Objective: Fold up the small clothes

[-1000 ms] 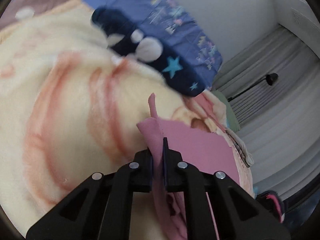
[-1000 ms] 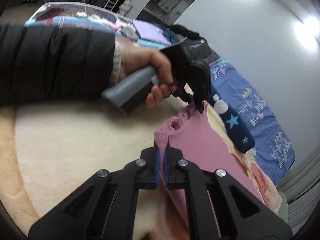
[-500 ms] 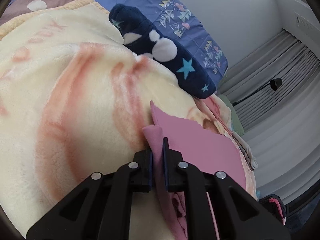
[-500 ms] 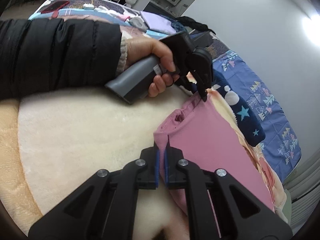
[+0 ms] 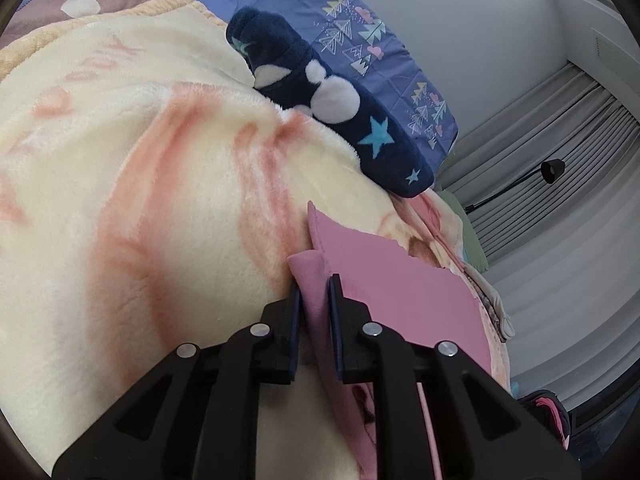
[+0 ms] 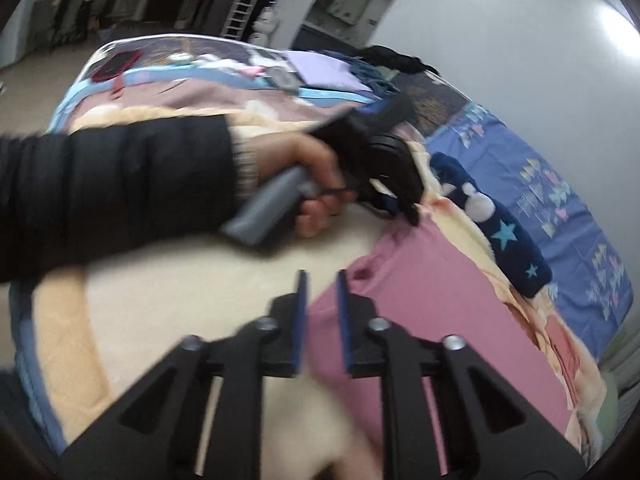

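Note:
A small pink garment [image 5: 400, 292] lies spread on a cream and peach fleece blanket [image 5: 140, 208]. My left gripper [image 5: 314, 284] has its jaws a little apart, with a fold of the garment's near corner loose between them. In the right wrist view the garment [image 6: 432, 304] lies flat and my right gripper [image 6: 322, 280] is open over its near edge, holding nothing. The left gripper [image 6: 404, 208] shows there too, in a hand with a black sleeve, at the garment's far corner.
A navy plush sock with stars and white dots [image 5: 332, 108] lies on the blanket beyond the garment. A blue patterned sheet [image 5: 372, 52] runs behind it. Folded clothes and clutter [image 6: 312, 72] lie at the bed's far end. Curtains [image 5: 568, 208] hang at right.
Both grippers lowered the garment onto the blanket, and it now lies flatter. The right gripper opened and let go of its corner. The left gripper's jaws loosened around their fold.

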`<state>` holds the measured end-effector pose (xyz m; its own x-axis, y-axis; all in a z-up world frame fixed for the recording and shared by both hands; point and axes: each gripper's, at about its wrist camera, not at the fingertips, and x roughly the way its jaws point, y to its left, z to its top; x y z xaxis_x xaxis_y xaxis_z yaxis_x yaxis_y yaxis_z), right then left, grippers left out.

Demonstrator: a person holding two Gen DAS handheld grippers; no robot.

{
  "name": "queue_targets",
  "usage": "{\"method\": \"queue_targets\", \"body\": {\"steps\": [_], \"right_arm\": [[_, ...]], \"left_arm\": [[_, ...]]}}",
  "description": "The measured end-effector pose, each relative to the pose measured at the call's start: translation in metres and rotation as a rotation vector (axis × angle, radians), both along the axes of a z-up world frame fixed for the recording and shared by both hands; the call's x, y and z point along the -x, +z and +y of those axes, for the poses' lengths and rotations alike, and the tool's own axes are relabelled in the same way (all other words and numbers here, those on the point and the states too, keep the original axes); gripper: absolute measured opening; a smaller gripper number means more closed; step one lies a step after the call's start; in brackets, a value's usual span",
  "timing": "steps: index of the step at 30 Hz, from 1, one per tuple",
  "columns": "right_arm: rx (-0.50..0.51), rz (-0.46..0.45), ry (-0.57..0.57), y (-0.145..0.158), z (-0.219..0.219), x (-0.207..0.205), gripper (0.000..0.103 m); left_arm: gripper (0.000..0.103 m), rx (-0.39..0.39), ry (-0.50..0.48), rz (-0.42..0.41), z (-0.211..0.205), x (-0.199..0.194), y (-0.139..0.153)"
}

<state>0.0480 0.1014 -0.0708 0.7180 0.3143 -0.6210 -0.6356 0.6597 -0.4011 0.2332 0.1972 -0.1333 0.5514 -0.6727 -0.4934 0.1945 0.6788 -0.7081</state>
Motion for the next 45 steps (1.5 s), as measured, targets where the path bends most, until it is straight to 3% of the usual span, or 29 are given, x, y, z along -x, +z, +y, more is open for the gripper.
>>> {"method": "queue_targets", "body": {"steps": [2, 5, 8, 12, 15, 17, 19, 22, 26, 30, 34, 35, 39, 41, 43, 45], "right_arm": [[0.009, -0.005, -0.027, -0.002, 0.0, -0.019, 0.004], [0.194, -0.071, 0.013, -0.026, 0.015, -0.037, 0.005], [0.283, -0.081, 0.049, -0.047, 0.021, -0.045, 0.005], [0.326, -0.14, 0.074, -0.051, 0.028, -0.047, 0.02], [0.329, -0.126, 0.096, -0.053, 0.028, -0.053, 0.021], [0.302, -0.067, 0.128, -0.053, 0.027, -0.055, 0.003], [0.293, -0.067, 0.143, -0.054, 0.025, -0.049, 0.0], [0.262, -0.071, 0.205, -0.051, 0.024, -0.023, 0.0], [0.324, -0.201, 0.253, -0.058, 0.028, 0.011, 0.0], [0.32, -0.201, 0.188, -0.053, 0.029, -0.005, 0.0], [0.326, -0.138, 0.156, -0.053, 0.023, -0.034, 0.017], [0.308, -0.099, 0.158, -0.052, 0.022, -0.041, 0.017], [0.224, -0.008, 0.144, -0.046, 0.017, -0.064, 0.034], [0.181, 0.095, 0.142, -0.046, 0.015, -0.077, 0.032], [0.12, 0.173, 0.139, -0.043, 0.01, -0.087, 0.008], [0.088, 0.16, 0.137, -0.038, 0.008, -0.081, 0.007]], "left_arm": [[0.017, 0.016, 0.005, -0.001, 0.005, 0.001, -0.001], [0.017, 0.042, 0.008, 0.02, 0.009, -0.002, -0.006], [0.017, 0.018, -0.011, 0.008, 0.003, 0.0, -0.004], [0.017, 0.007, -0.033, 0.009, -0.003, -0.002, -0.005], [0.017, 0.014, -0.039, 0.006, -0.003, -0.003, -0.006], [0.016, 0.013, -0.038, 0.005, -0.002, -0.003, -0.006], [0.008, 0.006, -0.033, 0.0, -0.003, -0.003, -0.005], [0.005, -0.005, -0.028, -0.002, -0.004, -0.003, -0.005], [0.005, 0.0, -0.026, -0.003, -0.003, -0.004, -0.005], [0.005, 0.0, -0.026, -0.002, -0.003, -0.004, -0.005], [0.006, -0.001, -0.029, 0.003, -0.003, -0.004, -0.006], [0.006, -0.002, -0.03, 0.004, -0.003, -0.004, -0.006], [0.007, -0.01, -0.04, 0.004, -0.006, -0.005, -0.006], [0.007, -0.007, -0.048, 0.007, -0.006, -0.006, -0.007], [0.006, 0.0, -0.044, 0.002, -0.005, -0.006, -0.006], [0.004, 0.008, -0.019, -0.048, -0.002, -0.001, 0.0]]}}
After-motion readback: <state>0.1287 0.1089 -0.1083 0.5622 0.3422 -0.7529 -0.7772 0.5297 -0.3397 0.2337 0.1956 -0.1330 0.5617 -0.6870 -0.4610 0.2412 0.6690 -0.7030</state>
